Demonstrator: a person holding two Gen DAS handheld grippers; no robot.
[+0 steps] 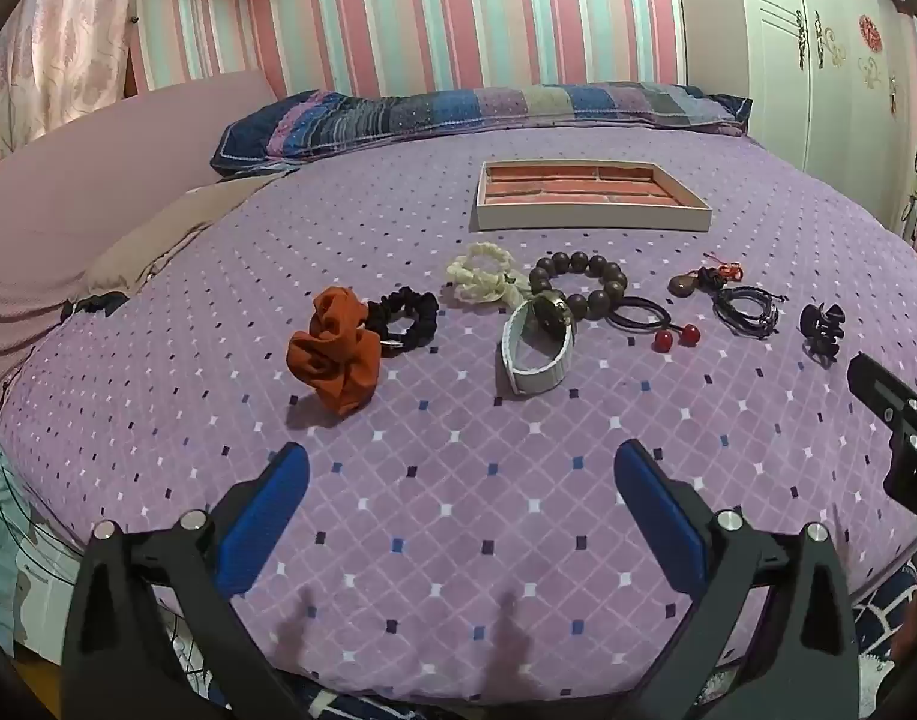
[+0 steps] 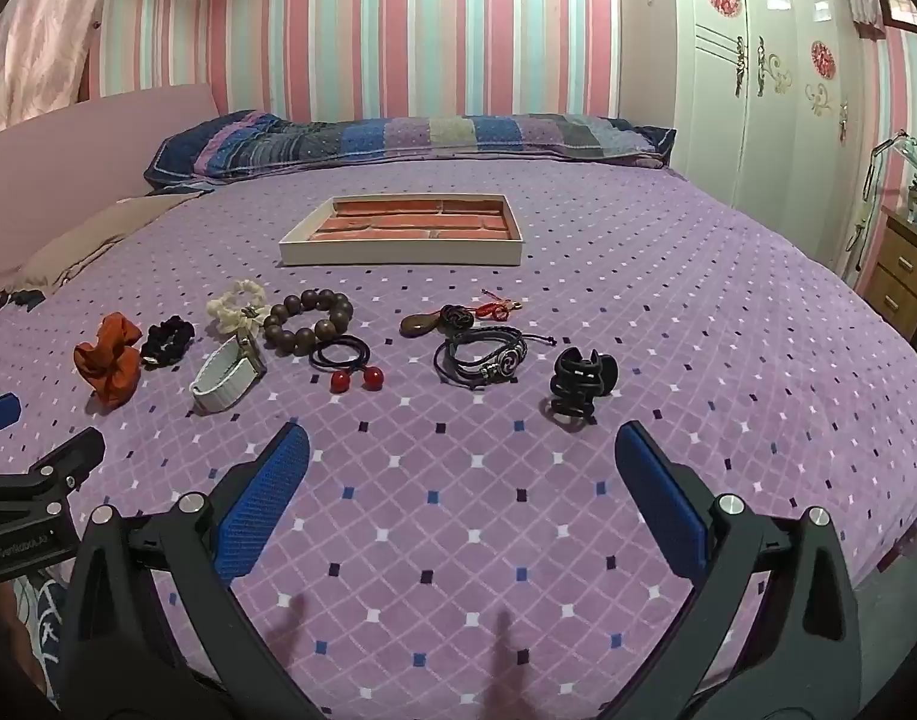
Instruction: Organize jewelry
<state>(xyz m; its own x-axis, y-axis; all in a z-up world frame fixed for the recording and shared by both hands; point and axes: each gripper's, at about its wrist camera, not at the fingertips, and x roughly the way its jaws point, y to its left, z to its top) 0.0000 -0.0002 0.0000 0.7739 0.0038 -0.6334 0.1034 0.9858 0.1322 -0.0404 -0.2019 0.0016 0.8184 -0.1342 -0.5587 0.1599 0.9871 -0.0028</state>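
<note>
With both my left gripper (image 1: pixel 461 474) and right gripper (image 2: pixel 461 456) wide open and empty, I judge nothing sorted yet; next, probably the black claw clip (image 2: pixel 578 387) goes into the tray (image 2: pixel 398 252).

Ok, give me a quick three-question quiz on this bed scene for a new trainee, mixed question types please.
1. True or false: the tray already holds some of the jewelry.
2. Which item lies nearest the right tool? A) orange scrunchie B) black hair claw C) wooden bead bracelet
3. Fill in: the hair tie beside the bead bracelet carries two ___ balls.

Key
1. False: the tray is empty, and every piece lies on the bedspread in front of it.
2. B: the hair claw sits just ahead of the right tool, which is open and empty, as is the left tool.
3. Red.
</note>
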